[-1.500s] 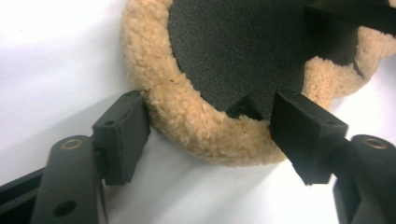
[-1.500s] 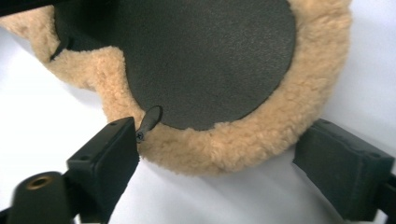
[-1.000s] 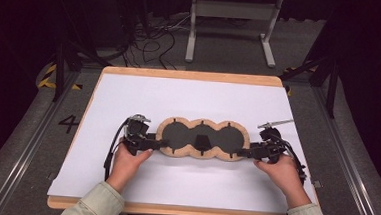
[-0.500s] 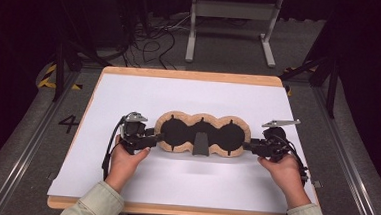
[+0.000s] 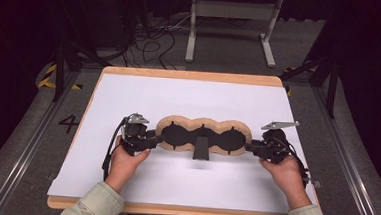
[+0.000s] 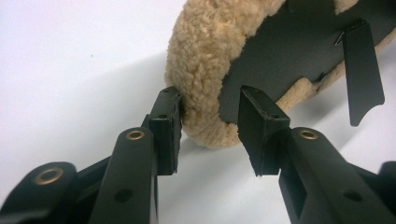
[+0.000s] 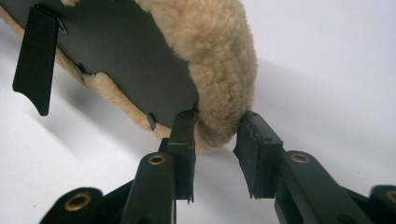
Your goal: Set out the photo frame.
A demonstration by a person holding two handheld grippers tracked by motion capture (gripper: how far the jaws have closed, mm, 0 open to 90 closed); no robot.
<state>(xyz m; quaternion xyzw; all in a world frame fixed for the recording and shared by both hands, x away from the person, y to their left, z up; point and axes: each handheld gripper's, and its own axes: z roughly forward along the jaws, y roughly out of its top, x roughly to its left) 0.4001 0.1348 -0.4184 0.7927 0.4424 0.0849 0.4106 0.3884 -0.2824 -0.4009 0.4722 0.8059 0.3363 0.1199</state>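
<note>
Long three-lobed pad, tan fleece rim with a flat black underside (image 5: 203, 136), is held off the white sheet covering the wooden table (image 5: 189, 95), roughly mid-table and nearer the person, one end in each tool. Left gripper (image 5: 149, 141) has the pad's left end, right gripper (image 5: 252, 147) the right end; gripping both ends looks meant to keep the floppy piece stretched flat and level, black face toward the person. Both pairs of jaws have just been closing, with the fleece rim between them. Left gripper view: one pad presses into the fleece edge (image 6: 205, 88), the other sits against the black backing, so the left gripper (image 6: 210, 128) looks clamped on the rim. Right gripper view: the right gripper (image 7: 218, 140) pinches the fleece rim (image 7: 219, 70) from both sides, the pile bulging between the pads, so it grips too. The high view gives the layout: whole pad outline, three black ovals, hands (image 5: 127, 159) coming in from the bottom, the pad's shadow on the sheet beneath it suggesting it is lifted, but the jaw contact there is too small to read. The gripper views give that contact, plus the fleece thickness and a black strap tab (image 6: 362, 70) hanging down from the backing, seen in the high view as a small dark tongue (image 5: 201, 148) under the middle lobe. Dark floor and cables (image 5: 152, 40) lie beyond the table.
</note>
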